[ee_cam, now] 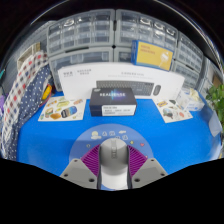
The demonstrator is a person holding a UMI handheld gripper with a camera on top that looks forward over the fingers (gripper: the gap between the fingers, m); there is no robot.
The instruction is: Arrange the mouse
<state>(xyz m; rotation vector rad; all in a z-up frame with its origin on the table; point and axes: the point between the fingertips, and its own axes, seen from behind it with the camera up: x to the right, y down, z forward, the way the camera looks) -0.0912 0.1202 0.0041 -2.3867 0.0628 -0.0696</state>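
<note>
A light grey computer mouse (113, 158) sits between my gripper's (113, 160) two fingers, its nose pointing away from me over the blue mat (60, 140). Both purple pads (93, 158) press against its sides, so the gripper is shut on the mouse. The mouse's rear end is hidden below by the gripper body.
Beyond the fingers stands a black box (111, 101) on the mat, with a white keyboard box (110, 75) behind it. Flat packets (62, 109) lie to the left and others (175, 108) to the right. Drawer cabinets (90, 35) line the back. A green plant (216, 98) is at far right.
</note>
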